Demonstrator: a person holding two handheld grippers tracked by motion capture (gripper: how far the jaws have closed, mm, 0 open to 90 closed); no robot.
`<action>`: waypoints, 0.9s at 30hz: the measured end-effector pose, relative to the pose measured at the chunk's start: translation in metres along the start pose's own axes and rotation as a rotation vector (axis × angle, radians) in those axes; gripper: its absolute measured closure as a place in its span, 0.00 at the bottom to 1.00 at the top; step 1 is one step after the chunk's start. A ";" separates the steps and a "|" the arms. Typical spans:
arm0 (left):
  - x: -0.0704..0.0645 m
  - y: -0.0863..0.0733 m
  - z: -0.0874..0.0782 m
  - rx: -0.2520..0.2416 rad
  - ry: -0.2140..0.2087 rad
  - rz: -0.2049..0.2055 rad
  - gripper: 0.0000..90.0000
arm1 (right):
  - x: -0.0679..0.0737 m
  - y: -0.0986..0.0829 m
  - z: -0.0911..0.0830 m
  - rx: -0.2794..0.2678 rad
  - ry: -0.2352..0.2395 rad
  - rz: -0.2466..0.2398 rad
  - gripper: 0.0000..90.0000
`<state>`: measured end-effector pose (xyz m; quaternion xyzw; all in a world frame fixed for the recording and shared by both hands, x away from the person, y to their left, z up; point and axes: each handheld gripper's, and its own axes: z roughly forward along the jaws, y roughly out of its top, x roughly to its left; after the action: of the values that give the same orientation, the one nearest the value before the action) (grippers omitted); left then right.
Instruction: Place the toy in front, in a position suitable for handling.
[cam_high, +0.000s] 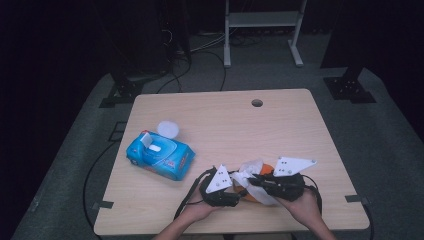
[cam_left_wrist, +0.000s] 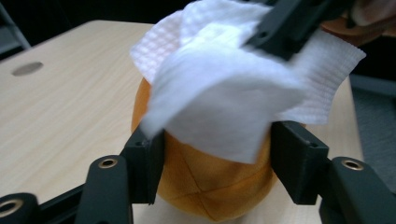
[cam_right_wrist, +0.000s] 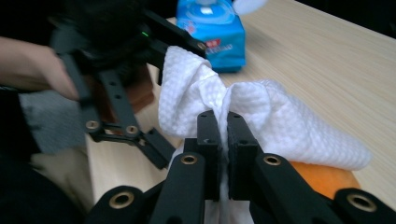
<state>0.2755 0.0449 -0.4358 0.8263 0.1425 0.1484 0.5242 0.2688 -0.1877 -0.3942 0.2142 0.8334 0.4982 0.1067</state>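
A person wipes an orange fruit (cam_left_wrist: 210, 182) near the table's (cam_high: 280, 125) front edge. The left gripper (cam_left_wrist: 217, 154) clamps the fruit between its jaws, steadying it. The right gripper (cam_right_wrist: 223, 135), jaws pressed together, pinches a white wet wipe (cam_right_wrist: 261, 116) draped over the fruit (mid-wipe, it seems). Next likely calls for rubbing across the skin. The blue wipes pack (cam_high: 160, 156) lies to the left; its label is unreadable.
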 end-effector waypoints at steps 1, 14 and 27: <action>0.003 -0.002 -0.002 0.000 -0.001 -0.012 0.46 | -0.003 -0.001 -0.001 -0.005 -0.005 0.012 0.95; 0.016 -0.009 0.006 0.040 -0.055 -0.186 0.21 | -0.019 -0.012 -0.008 0.021 -0.046 0.065 0.95; 0.008 -0.004 -0.006 -0.009 0.046 0.037 0.42 | -0.014 -0.005 -0.008 -0.007 -0.076 0.012 0.95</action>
<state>0.2800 0.0547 -0.4363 0.8229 0.1382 0.1776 0.5217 0.2765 -0.2024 -0.3955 0.2377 0.8257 0.4931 0.1361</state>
